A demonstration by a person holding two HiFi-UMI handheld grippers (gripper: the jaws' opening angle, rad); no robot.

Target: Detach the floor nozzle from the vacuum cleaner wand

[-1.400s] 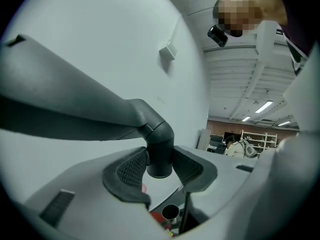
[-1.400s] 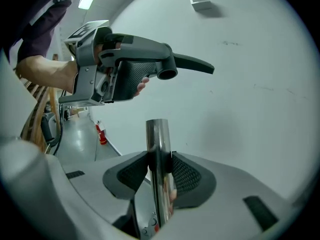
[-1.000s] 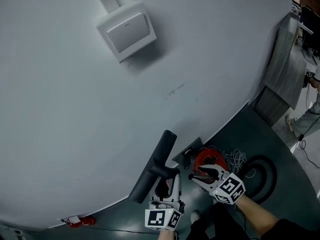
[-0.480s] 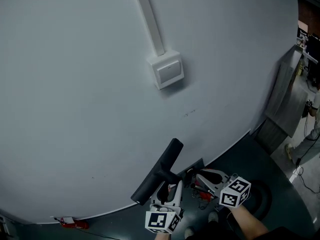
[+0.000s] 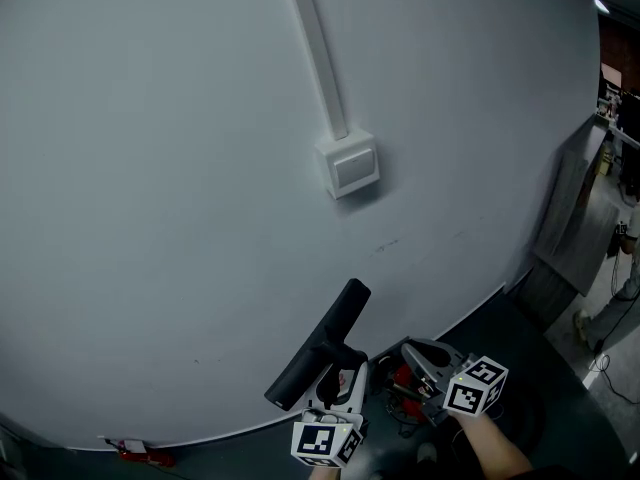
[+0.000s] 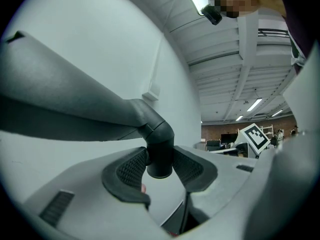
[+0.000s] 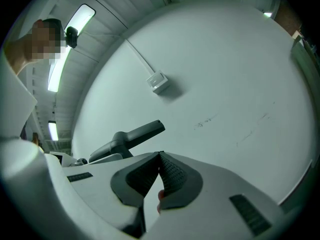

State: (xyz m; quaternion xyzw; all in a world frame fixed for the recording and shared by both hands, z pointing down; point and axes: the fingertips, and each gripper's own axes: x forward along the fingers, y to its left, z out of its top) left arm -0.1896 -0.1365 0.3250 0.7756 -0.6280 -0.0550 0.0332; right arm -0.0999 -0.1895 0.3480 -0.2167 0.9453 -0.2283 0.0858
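One floor nozzle point(image 5: 330, 325), below the wall box point(image 5: 348, 166), long axis slanting up toward it, is clamped at its neck by the left hand-held gripper point(image 6: 160, 166); the right hand-held gripper point(image 7: 160, 160) beside has just closed empty.

Both are the same build, chunky white plastic shells: left tongs point(image 5: 338, 366), right tongs point(image 5: 412, 352). Each has a cube with black-and-white square markers point(image 5: 325, 440) at the back. The inner faces have dark grey rubbery pads point(image 6: 131, 168) with a fine dimpled grid, and there are small dark ribbed insets point(image 7: 248, 211) on the shell.
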